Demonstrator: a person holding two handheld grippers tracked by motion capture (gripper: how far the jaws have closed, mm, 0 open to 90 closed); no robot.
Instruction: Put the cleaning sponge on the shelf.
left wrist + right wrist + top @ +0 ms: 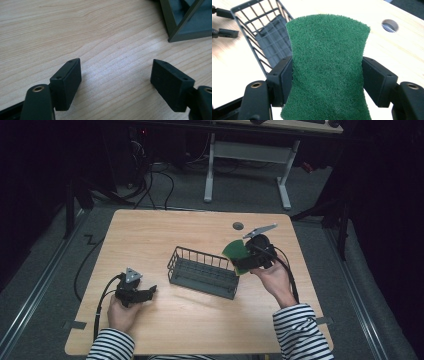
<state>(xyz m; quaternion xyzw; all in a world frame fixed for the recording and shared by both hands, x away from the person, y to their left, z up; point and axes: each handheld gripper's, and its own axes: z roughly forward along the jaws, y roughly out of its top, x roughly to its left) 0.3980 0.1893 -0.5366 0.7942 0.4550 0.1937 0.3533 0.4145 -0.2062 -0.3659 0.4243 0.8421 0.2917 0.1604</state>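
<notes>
We saw a wooden table [150,235] with a dark wire basket [202,271] near its centre, long axis running from ten to four o'clock. Our right gripper [240,256], jaws clamped on a green scouring pad [327,72], hung just past the basket's three o'clock end, the nearer hand. Our left gripper [150,291] rested at eight o'clock, jaws apart and empty, bare tabletop around it.

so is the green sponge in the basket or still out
Out: the green sponge is pinched between the right gripper's fingers, above the table beside the wire basket.
</notes>
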